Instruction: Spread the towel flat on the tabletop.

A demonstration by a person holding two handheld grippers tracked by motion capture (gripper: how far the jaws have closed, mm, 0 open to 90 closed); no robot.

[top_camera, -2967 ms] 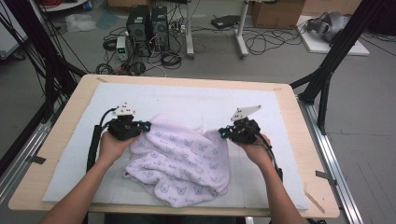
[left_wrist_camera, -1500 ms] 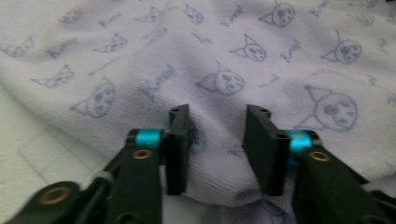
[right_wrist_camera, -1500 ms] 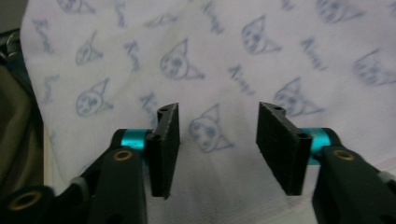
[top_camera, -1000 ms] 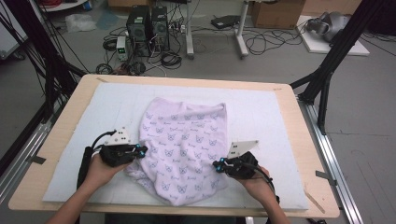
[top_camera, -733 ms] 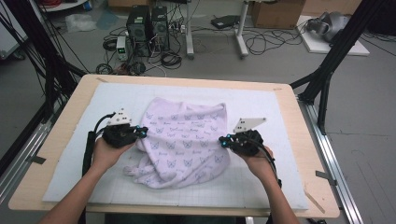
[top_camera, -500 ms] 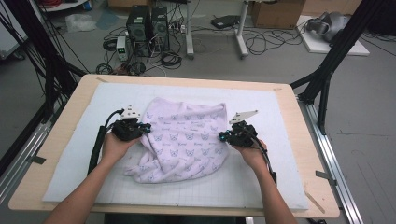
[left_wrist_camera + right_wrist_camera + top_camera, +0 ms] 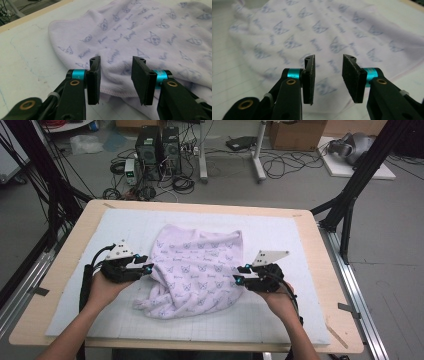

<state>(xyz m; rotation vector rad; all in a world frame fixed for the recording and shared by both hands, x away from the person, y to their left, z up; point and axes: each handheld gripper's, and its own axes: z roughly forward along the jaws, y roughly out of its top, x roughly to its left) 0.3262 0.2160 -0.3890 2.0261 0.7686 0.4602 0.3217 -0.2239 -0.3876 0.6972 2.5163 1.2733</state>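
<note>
At the cloth's two side edges we find our tongs: the left gripper [image 7: 146, 265] sits just at the left edge of the cloth [image 7: 196, 267], the right gripper [image 7: 239, 274] at its right edge, each pointing inward toward the other; in the left gripper view the jaws stand apart, having just been opening, with the hem of the cloth [image 7: 150, 35] lying below and beyond the gap and neither pad pressing on it; in the right gripper view the same holds, the jaws having just been opening and now parted over the printed cloth [image 7: 324, 32], which nothing pinches; so both tongs are moderately wide and hold nothing. Outward from them, our left hand [image 7: 102, 287] and right hand [image 7: 280, 297] grip the black bodies, the forearms coming in from the near edge, a black cable looping by the left wrist, and a grey three-cornered plate topping each gripper. We see the cloth, pale lilac with small blue cat faces and lettering, lying rumpled in the middle of the white mat [image 7: 300, 240], its far edge fairly straight, its near edge bunched in soft folds; the mat covers most of the wooden table [image 7: 80, 225]; beyond the table, on the grey floor, stand two computer towers [image 7: 157, 142] among loose cables.
</note>
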